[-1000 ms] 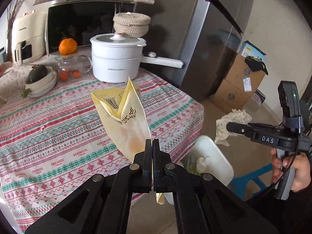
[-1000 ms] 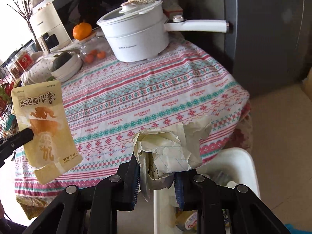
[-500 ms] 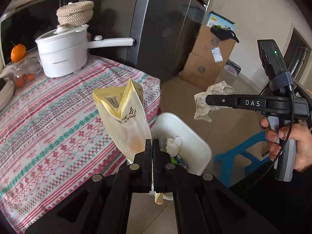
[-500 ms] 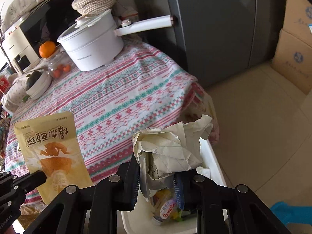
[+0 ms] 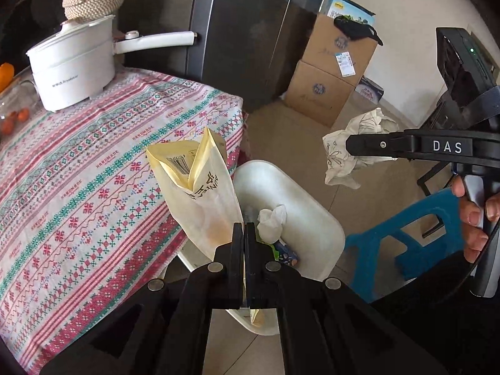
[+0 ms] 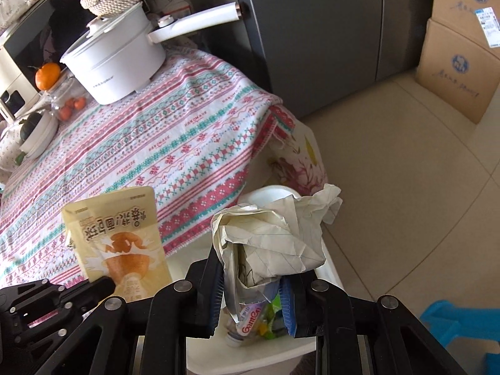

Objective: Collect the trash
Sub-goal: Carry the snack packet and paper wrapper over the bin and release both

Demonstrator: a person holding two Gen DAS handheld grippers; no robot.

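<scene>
Beige floor tiles and a bench (image 6: pixel 175 143) draped in a patterned cloth frame the scene, with a white bin (image 5: pixel 312 218) standing at the bench's corner. Some trash is already seen inside the bin, while two pieces are not yet dropped, so the task is judged partly done. A yellow snack pouch (image 5: pixel 200 193) is pinched flat in the fully closed jaws of the left gripper (image 5: pixel 243 243). A crumpled paper wad (image 6: pixel 275 237) is gripped by the right gripper (image 6: pixel 253 293), its jaws partly apart, above the bin.

White bin (image 5: pixel 312 218) mouth open above — table edge (image 5: pixel 218 143) crowds left
</scene>
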